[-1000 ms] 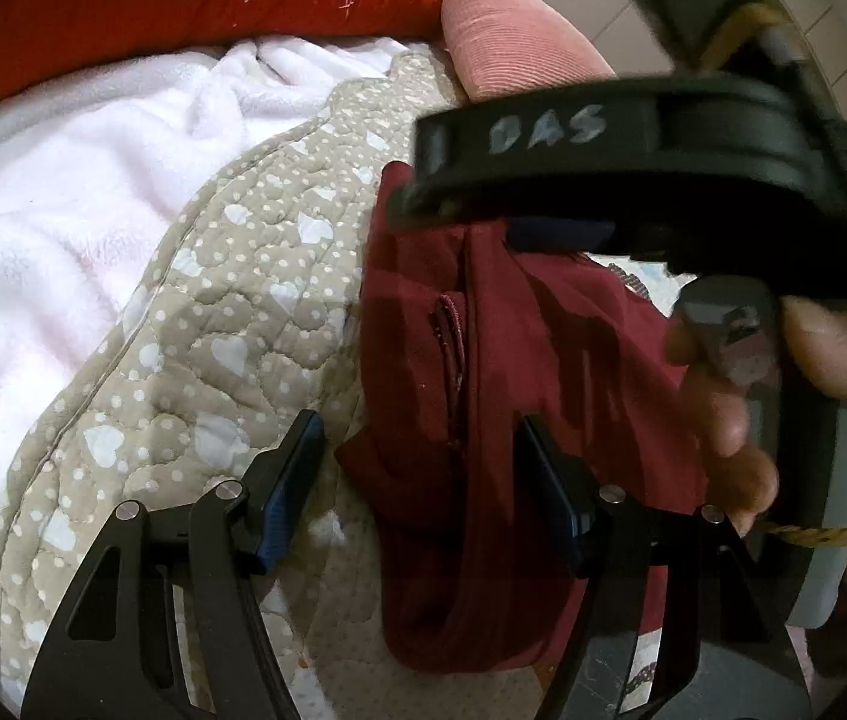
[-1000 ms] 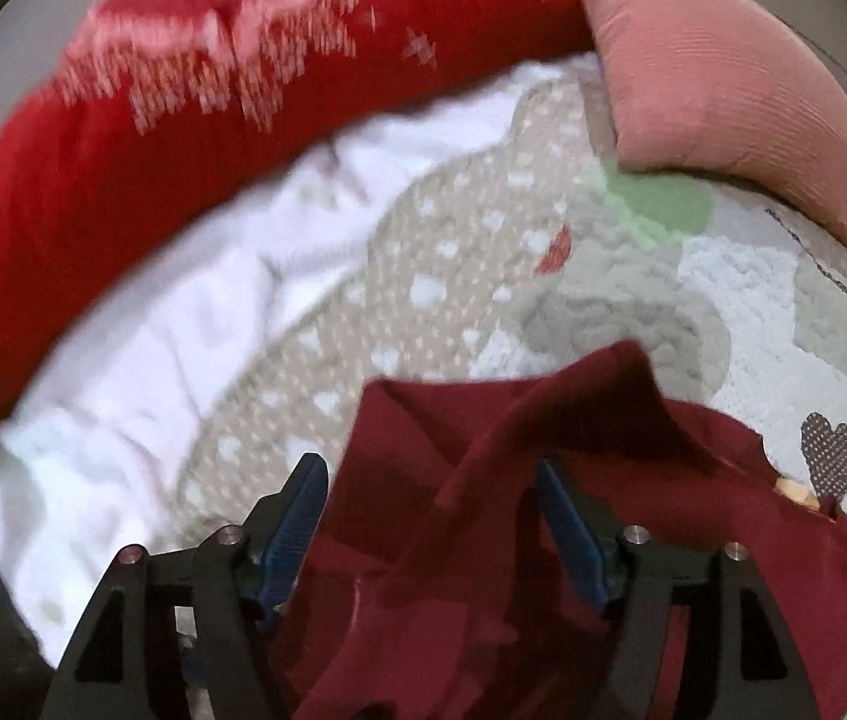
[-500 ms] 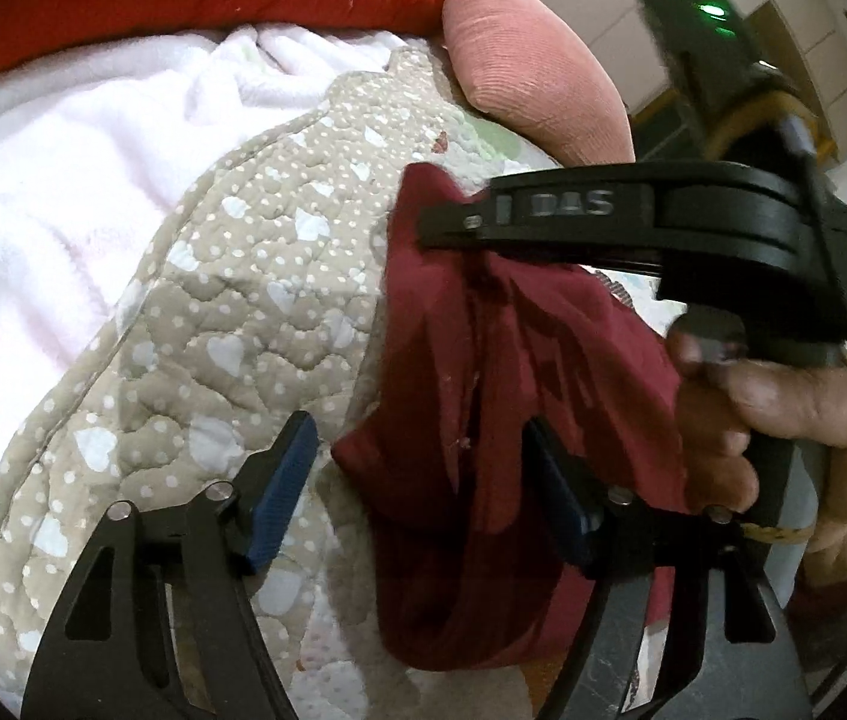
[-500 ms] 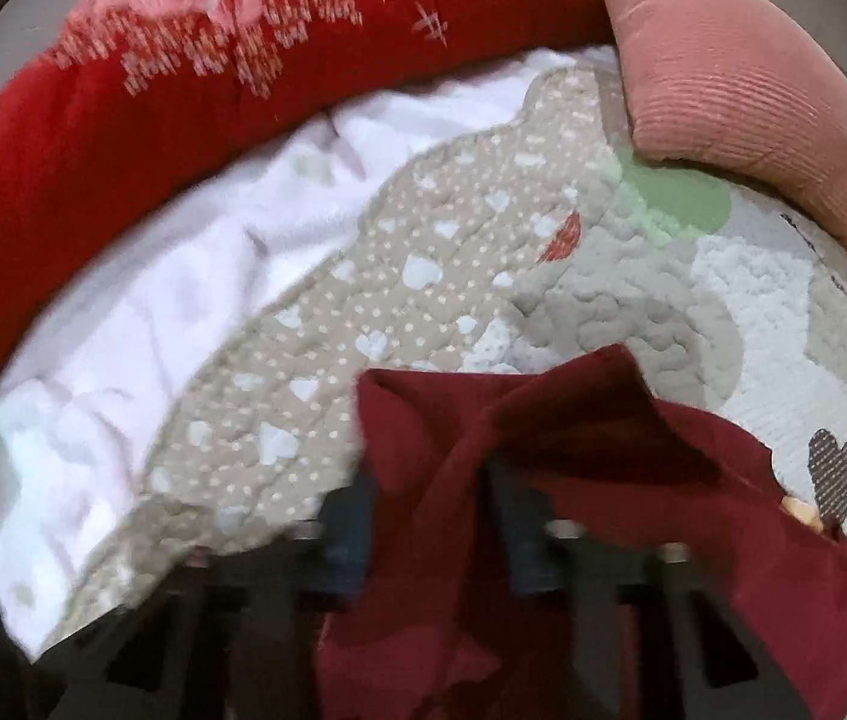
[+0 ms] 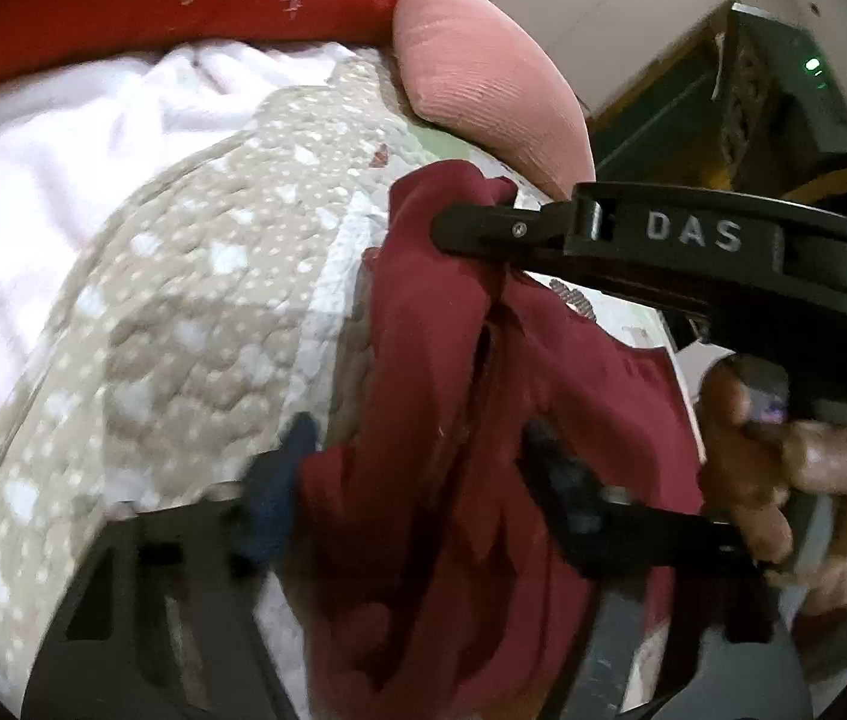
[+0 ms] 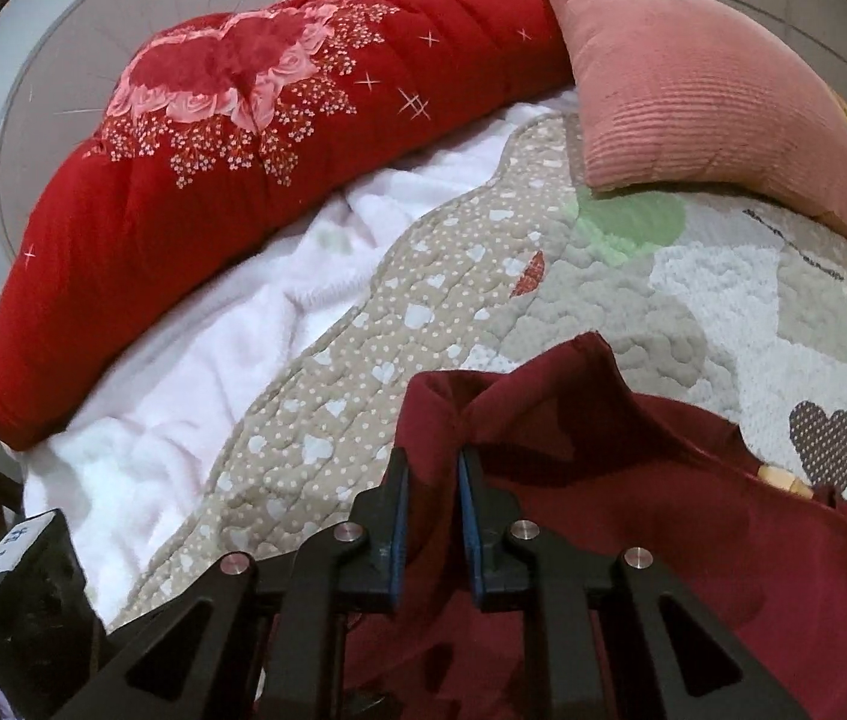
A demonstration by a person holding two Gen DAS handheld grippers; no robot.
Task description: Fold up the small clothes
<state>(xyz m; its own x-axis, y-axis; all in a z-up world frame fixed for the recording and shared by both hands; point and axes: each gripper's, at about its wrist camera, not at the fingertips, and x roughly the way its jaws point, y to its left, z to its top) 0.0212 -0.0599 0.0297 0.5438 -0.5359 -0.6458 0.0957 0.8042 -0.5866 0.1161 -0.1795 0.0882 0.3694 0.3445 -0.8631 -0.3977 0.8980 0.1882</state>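
Observation:
A dark red garment (image 5: 423, 396) lies bunched on the quilted bed cover. In the right wrist view the right gripper (image 6: 434, 480) is shut on an upper edge of the garment (image 6: 603, 480), pinching a fold between its blue pads. In the left wrist view the right gripper (image 5: 471, 222) comes in from the right and holds the garment's top corner. The left gripper (image 5: 417, 468) is blurred; its fingers stand apart on either side of a lower fold of the garment.
A beige quilt with white hearts (image 6: 363, 372) covers the bed, with a white fleece blanket (image 6: 195, 360) to the left. A red floral bolster (image 6: 243, 120) and a pink cushion (image 6: 693, 102) lie at the back. A fan stands behind the bolster.
The right gripper has shut on the garment's edge and lifted it. The left gripper's fingers have moved closer together around the lower fold, and its view has shifted.

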